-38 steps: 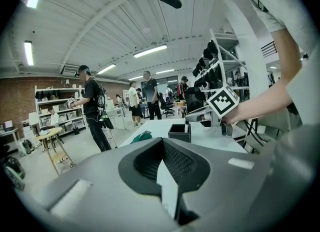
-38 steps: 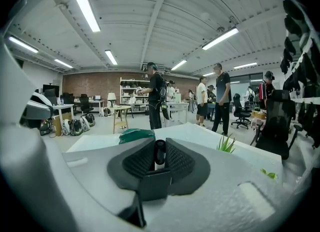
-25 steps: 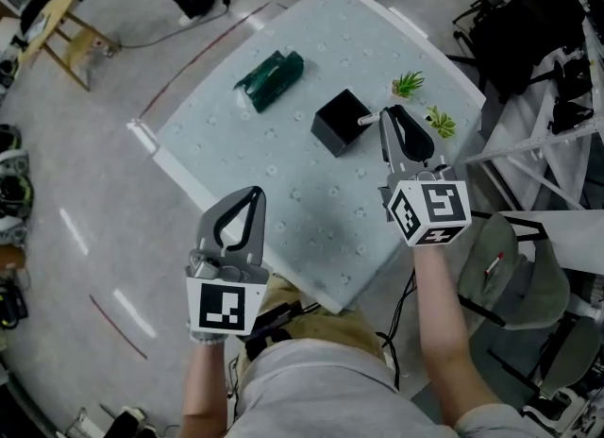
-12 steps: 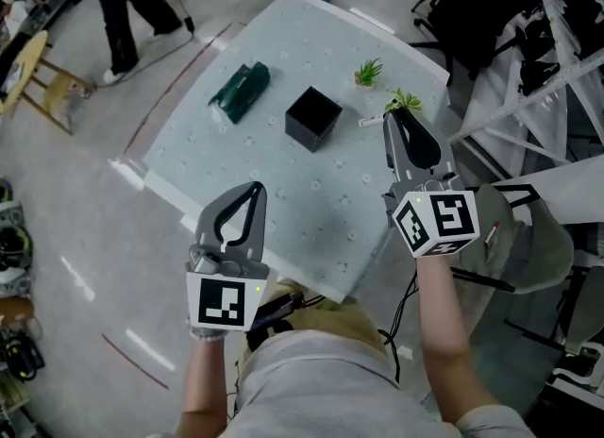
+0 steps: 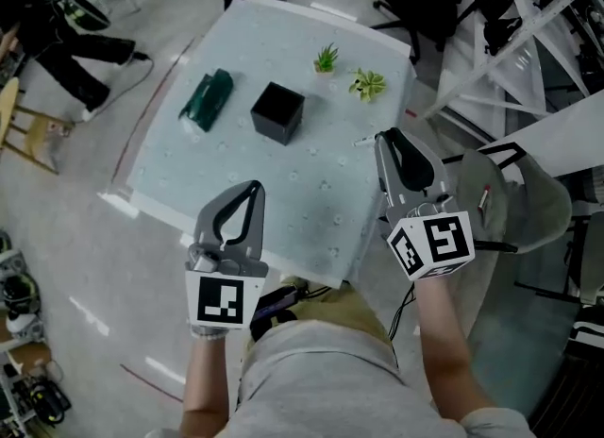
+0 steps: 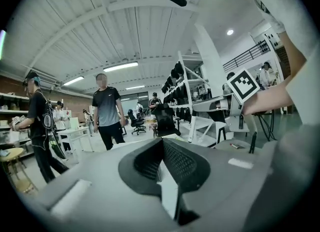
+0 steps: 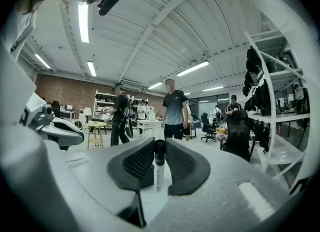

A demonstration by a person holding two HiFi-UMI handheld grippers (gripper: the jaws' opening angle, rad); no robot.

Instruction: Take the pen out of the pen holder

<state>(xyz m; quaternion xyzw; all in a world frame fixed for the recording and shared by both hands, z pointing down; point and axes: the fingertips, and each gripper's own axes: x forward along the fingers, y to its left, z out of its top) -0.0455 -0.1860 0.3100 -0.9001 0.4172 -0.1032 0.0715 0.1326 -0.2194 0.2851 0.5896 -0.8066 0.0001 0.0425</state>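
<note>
The black square pen holder (image 5: 277,111) stands on the pale table (image 5: 236,181), toward its far side. My right gripper (image 5: 385,136) hangs over the table's right edge, well to the right of the holder and nearer to me. It is shut on a white pen with a black cap (image 7: 159,162), which stands upright between the pads in the right gripper view; the pen (image 5: 363,143) pokes out left of the tips in the head view. My left gripper (image 5: 255,186) hovers over the table's near edge, jaws together with nothing between them (image 6: 161,143).
A dark green case (image 5: 208,98) lies left of the holder; two small green plants (image 5: 327,57) (image 5: 368,83) sit at the far right. A grey chair (image 5: 514,200) and white racks crowd the right. People (image 5: 75,44) stand beyond the table, a wooden stool (image 5: 24,120) at left.
My right gripper has drawn back from the holder toward the table's right edge with the pen in it. The table now sits farther away in the head view. The left gripper has barely shifted.
</note>
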